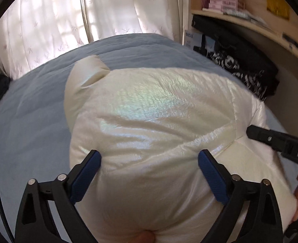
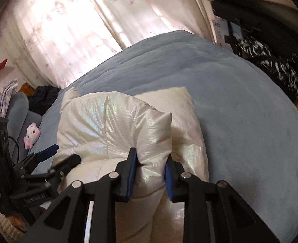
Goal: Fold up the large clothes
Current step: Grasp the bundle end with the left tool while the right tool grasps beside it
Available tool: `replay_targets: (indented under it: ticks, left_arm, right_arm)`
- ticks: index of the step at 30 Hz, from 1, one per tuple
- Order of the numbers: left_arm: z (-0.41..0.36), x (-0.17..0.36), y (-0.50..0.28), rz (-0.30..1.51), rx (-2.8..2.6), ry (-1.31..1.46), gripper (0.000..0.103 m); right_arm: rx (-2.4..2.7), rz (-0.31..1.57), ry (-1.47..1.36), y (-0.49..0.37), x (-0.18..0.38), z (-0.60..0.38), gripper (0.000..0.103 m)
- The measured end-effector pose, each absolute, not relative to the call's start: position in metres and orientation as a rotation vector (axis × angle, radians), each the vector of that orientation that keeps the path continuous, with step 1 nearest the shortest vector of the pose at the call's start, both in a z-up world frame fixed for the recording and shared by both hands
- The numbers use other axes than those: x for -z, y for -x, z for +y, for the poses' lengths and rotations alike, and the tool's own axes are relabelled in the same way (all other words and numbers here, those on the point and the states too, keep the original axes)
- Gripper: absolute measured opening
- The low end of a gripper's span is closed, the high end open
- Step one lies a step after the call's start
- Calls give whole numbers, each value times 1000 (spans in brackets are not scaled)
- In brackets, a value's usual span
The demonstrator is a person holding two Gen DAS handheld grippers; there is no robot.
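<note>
A shiny cream puffer jacket (image 1: 149, 109) lies bunched on the blue bed (image 1: 33, 105); it also shows in the right wrist view (image 2: 100, 121). My left gripper (image 1: 149, 162) is open, its blue-padded fingers (image 1: 90, 168) spread over the jacket's near part. My right gripper (image 2: 152, 160) is shut on a raised fold of the jacket, holding it above the bed (image 2: 240, 111). The right gripper also shows at the right edge of the left wrist view (image 1: 274, 141). The left gripper shows at the left of the right wrist view (image 2: 58, 155).
Sunlit curtains (image 1: 78, 16) hang behind the bed. A wooden shelf (image 1: 240, 18) with boxes stands at the right, with dark patterned clothing (image 1: 248, 73) below it. A pink plush toy (image 2: 32, 134) and dark clothes (image 2: 43, 99) lie at the bed's left side.
</note>
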State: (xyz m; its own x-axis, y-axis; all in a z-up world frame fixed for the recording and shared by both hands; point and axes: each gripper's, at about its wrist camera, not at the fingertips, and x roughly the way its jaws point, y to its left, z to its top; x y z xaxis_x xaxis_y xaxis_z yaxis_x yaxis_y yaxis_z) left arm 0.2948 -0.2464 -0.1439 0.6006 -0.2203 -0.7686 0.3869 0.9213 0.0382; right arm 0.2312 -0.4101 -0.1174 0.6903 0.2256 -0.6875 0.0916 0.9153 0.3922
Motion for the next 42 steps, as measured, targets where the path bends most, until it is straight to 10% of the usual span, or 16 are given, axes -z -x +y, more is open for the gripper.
replay_targets:
  ticks: [42]
  left_arm:
    - [-237,218,-326,864,315,-176,102]
  right_arm:
    - [-73,778,-537,-262,186,-410,38]
